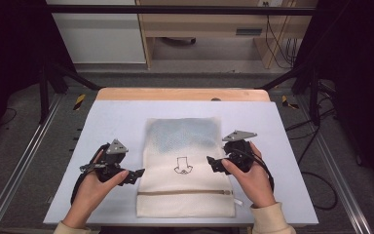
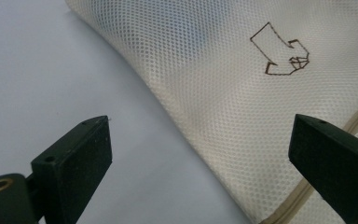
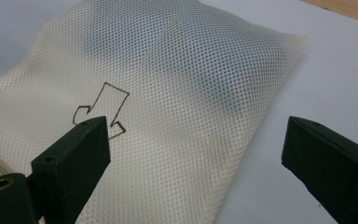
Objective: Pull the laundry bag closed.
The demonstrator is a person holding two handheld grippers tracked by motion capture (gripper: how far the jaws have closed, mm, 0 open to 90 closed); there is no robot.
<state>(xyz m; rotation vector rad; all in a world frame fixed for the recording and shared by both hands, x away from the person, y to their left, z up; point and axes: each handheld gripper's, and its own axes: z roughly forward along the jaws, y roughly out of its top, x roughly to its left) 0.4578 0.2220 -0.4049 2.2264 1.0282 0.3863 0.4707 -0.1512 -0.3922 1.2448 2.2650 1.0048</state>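
Observation:
A cream mesh laundry bag [image 1: 185, 161] lies flat in the middle of the table, with a zipper [image 1: 185, 193] across its near end and a dark arrow mark [image 1: 181, 165] stitched on it. Something bluish shows through its far half [image 1: 182, 134]. My left gripper [image 1: 135, 176] hovers open at the bag's left edge, and in the left gripper view the mesh bag [image 2: 223, 93] and arrow mark [image 2: 284, 56] lie between its jaws. My right gripper [image 1: 213, 164] stands open at the right edge, over the mesh bag [image 3: 168, 102].
The pale blue table mat [image 1: 102, 126] has bare room left, right and beyond the bag. A wooden table edge [image 1: 182, 94] runs along the far side. Black frame posts stand at both far corners, and cables trail on the floor at right.

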